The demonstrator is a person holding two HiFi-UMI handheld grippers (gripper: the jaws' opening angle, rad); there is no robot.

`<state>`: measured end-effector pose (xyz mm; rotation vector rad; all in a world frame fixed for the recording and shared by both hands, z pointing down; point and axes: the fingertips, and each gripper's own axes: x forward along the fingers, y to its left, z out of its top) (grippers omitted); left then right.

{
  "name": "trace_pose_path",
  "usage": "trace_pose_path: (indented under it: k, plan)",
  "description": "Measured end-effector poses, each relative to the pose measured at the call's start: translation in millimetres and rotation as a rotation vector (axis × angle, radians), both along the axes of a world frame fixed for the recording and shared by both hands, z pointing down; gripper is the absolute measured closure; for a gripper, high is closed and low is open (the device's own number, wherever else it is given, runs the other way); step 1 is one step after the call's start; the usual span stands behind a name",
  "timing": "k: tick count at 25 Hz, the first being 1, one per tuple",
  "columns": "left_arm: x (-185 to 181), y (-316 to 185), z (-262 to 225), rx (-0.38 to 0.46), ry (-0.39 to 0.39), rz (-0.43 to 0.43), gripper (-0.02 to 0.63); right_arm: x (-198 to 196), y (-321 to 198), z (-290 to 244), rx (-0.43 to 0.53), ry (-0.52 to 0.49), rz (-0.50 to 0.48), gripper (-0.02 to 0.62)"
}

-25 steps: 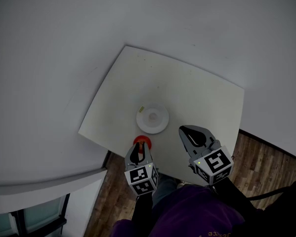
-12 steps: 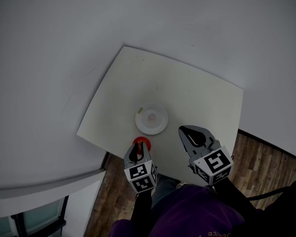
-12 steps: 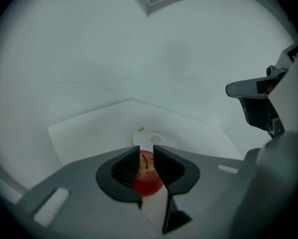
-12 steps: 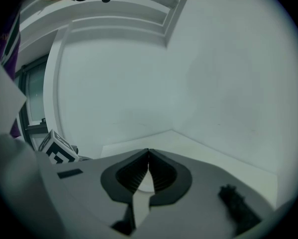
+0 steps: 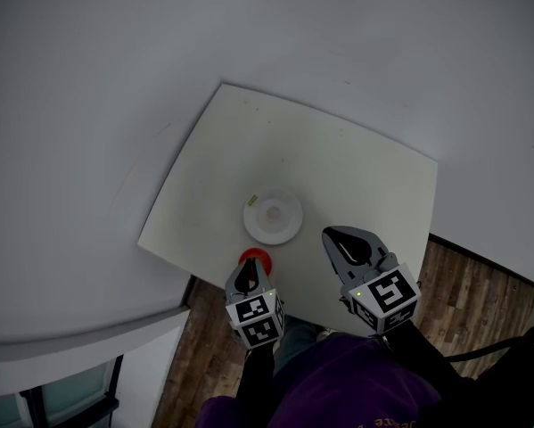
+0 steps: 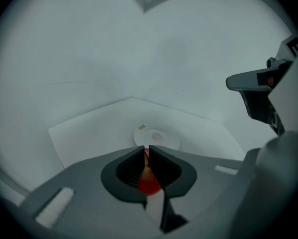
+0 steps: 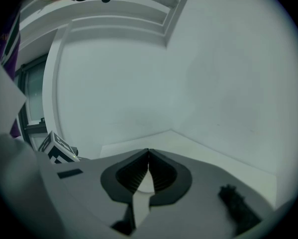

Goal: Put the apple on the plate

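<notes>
Round red apple point(image 5: 255, 257) sits lower centre, at the white table's point(image 5: 338, 159) near edge, just beside the round white plate point(image 5: 293, 226), not on it. Left gripper point(image 5: 246, 279) is just behind it, jaws nearly together, clamping nothing. Right gripper point(image 5: 331, 234) is closed and empty. Grasp and transfer both remain.

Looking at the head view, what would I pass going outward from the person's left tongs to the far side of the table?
left tongs → small red apple → round white plate → bare white tabletop up to its far edge
</notes>
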<state>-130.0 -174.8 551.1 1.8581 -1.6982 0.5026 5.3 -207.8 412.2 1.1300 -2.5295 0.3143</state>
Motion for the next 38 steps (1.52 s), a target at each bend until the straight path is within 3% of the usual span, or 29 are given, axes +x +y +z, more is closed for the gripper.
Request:
trace_pose_path:
  k: [17, 38]
  plan:
    - [6.1, -4.9, -19.6, 0.049, 0.019, 0.01, 0.598, 2.8, 0.3, -0.9, 0.006, -0.006, 0.002, 0.584]
    - [41.8, -35.3, -41.7, 0.107, 0.026, 0.142, 0.598, 7.5, -6.3, 0.6, 0.006, -0.012, 0.006, 0.584]
